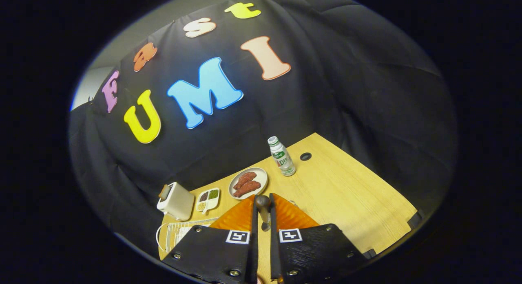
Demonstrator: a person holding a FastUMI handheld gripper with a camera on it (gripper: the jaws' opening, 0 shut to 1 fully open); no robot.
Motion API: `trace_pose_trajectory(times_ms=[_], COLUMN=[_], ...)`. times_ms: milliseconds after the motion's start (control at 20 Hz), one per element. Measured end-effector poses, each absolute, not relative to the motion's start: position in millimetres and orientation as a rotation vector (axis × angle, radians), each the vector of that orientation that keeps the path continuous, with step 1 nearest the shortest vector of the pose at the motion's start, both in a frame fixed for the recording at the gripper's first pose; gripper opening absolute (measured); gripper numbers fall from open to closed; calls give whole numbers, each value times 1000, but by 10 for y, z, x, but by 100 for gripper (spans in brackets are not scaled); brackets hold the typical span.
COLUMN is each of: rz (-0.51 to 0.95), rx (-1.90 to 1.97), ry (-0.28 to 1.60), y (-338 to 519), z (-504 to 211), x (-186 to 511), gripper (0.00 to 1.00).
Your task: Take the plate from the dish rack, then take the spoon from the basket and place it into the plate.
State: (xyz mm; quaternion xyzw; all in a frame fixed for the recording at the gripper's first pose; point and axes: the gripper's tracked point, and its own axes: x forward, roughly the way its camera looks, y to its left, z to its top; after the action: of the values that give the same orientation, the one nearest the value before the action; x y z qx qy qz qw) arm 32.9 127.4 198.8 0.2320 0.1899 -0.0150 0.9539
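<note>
Tongs (pixel 263 219) at the bottom centre of the frame, fingers drawn close together and clamped on the spoon (pixel 263 203). The spoon stands between the fingertips, its dark rounded end poking up just above them, a paler part showing in the narrow gap below.

Orange plate (pixel 291 214) directly behind and under the fingertips; its ribbed surface shows on both sides of the spoon, so the spoon sits over the plate. Whether it touches the plate cannot be told.

White wire dish rack (pixel 179 232) at lower left, just beside the left finger, on the wooden tabletop (pixel 346 194).

Beyond the plate, toward centre frame: a pale dish (pixel 248 183) carrying brownish-red food pieces; left of it a small divided tray (pixel 208 199) with green and dark fillings; further left a white toaster-like appliance (pixel 176 201).

Small white bottle (pixel 281 156) stands upright right of centre, green label with writing too small to read. A dark round hole (pixel 305 156) in the tabletop just beside it. Each finger carries a square black-and-white marker.
</note>
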Motion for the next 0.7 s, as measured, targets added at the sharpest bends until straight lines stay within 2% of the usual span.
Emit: trace_pose_trajectory(times_ms=[350, 700], rz=[202, 396], rx=[405, 308], ry=[449, 561], y=[2333, 3209], z=[2008, 1634], x=[-48, -465], gripper=[12, 12])
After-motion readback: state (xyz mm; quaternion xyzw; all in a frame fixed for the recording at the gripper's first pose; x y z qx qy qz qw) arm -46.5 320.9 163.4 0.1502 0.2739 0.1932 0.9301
